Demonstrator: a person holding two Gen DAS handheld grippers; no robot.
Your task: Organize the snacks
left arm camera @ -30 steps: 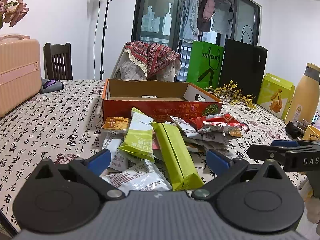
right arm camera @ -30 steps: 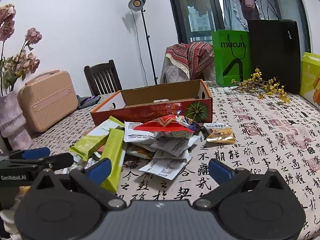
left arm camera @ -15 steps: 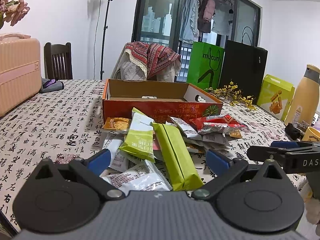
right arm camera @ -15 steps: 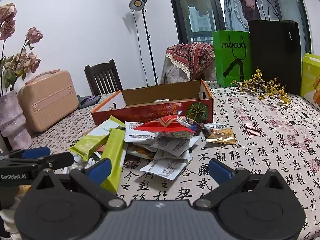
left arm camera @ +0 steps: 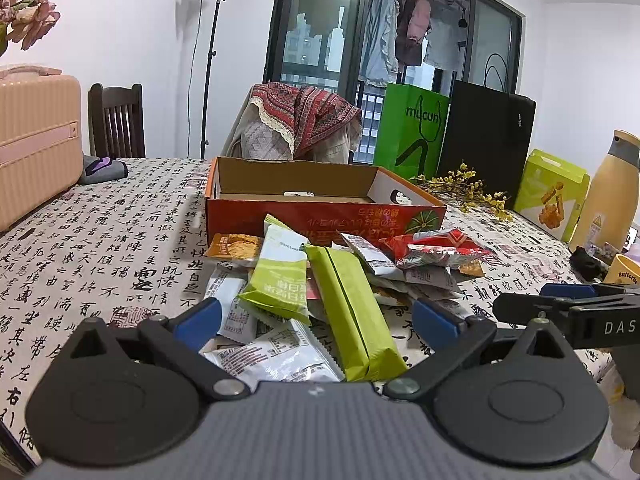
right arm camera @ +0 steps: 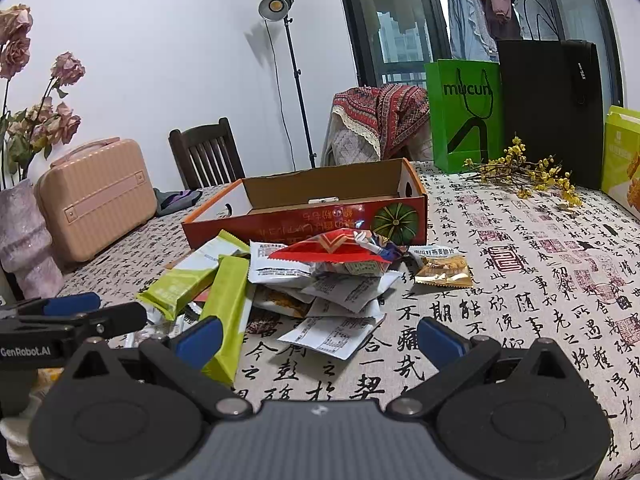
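The task looks barely begun. The snack packets (left arm camera: 320, 280) lie in a loose heap on the table (left arm camera: 100, 248), just in front of the open orange cardboard box (left arm camera: 320, 216), and the box appears almost empty: only a small pale item shows on its floor, too small to identify. Judging from this, nearly every packet is left to sort or move.

In the heap, a long green packet (left arm camera: 352, 312) lies diagonally on top, nearest the left claw (left arm camera: 316, 322), with a lighter green-and-white packet (left arm camera: 280, 276) just beside it. A red packet (right arm camera: 332, 250) rests on top of several white packets (right arm camera: 332, 332), and a small gold packet (right arm camera: 444, 272) sits apart at the heap's right edge. An orange packet (left arm camera: 234, 245) lies close to the box's front wall.

Both claws hang low over the near edge of the table with their blue-tipped fingers spread apart and nothing between them. The right claw (right arm camera: 320, 338) faces the white packets; the left one faces the long green packet. No packet is gripped, so the first pick is not yet made
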